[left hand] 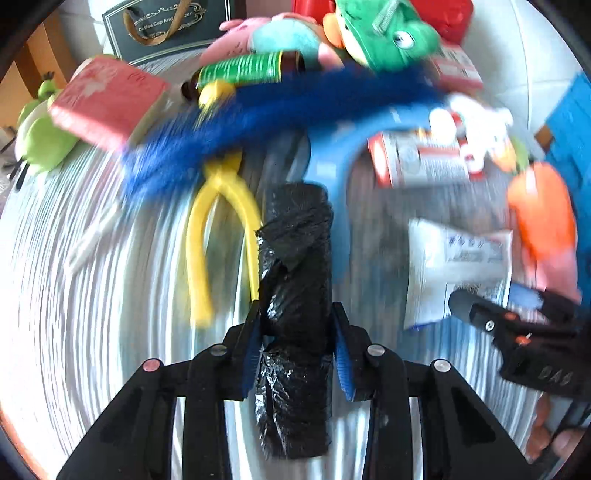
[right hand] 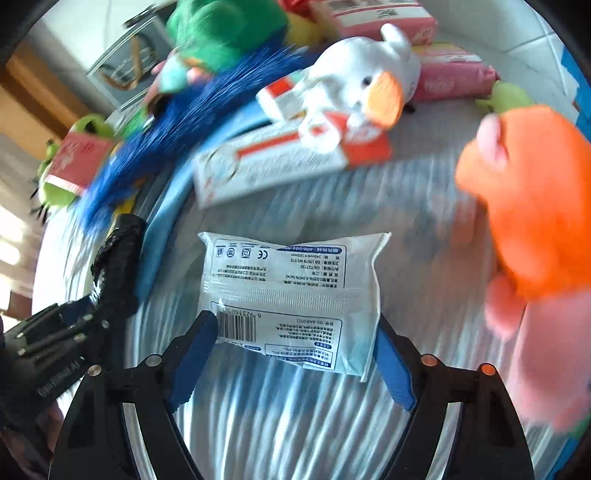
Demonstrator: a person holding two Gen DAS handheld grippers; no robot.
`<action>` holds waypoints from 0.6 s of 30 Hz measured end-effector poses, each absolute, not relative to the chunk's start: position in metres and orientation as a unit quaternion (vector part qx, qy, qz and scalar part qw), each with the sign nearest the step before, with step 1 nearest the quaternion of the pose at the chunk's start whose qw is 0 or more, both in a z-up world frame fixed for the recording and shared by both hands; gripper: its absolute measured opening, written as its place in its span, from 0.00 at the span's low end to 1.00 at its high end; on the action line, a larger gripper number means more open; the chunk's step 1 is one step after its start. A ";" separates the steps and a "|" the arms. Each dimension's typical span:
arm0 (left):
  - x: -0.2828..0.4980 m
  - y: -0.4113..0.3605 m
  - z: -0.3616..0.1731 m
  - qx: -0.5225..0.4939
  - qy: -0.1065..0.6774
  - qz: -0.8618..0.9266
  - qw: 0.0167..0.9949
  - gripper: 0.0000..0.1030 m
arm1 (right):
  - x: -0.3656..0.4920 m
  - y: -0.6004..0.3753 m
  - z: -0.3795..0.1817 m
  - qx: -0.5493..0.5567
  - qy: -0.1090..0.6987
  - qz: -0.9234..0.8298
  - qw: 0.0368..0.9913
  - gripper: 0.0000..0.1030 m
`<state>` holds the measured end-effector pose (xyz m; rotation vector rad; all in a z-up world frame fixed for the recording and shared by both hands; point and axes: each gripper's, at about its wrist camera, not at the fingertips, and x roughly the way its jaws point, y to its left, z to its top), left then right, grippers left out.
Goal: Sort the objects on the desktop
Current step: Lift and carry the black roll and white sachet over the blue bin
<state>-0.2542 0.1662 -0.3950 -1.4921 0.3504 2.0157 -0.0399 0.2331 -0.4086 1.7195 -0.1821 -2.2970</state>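
Mid-sort, your left claw [left hand: 295, 332] gripped a black bag roll [left hand: 295, 295] above the counter [left hand: 92, 332], while your right claw [right hand: 295, 343] clasped a white wipes packet [right hand: 291, 295]. Each item probably needed carrying clear of the toy pile to its group.

In the left wrist view, the blue feather duster [left hand: 258, 122] across the upper middle is smeared by motion, and part of the brown bottle [left hand: 240, 72] behind it is covered. The print on the white packet [left hand: 458, 266] at the right cannot be read. The red box [left hand: 447, 14] is cut off by the top edge. In the right wrist view, the orange plush toy [right hand: 532, 206] is blurred and is cut by the right edge.
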 end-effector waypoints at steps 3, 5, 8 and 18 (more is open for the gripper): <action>-0.234 0.151 -0.397 -0.563 0.129 0.760 0.298 0.33 | -0.024 0.228 -0.408 0.606 -0.063 -0.778 0.155 0.93; -0.223 0.144 -0.397 -0.562 0.136 0.758 0.300 0.33 | -0.014 0.225 -0.405 0.604 -0.039 -0.781 0.152 0.95; -0.214 0.139 -0.398 -0.564 0.140 0.757 0.300 0.33 | -0.007 0.223 -0.393 0.587 -0.003 -0.797 0.145 0.97; -0.203 0.137 -0.398 -0.556 0.123 0.771 0.285 0.33 | -0.026 0.207 -0.412 0.582 0.041 -0.788 0.194 0.89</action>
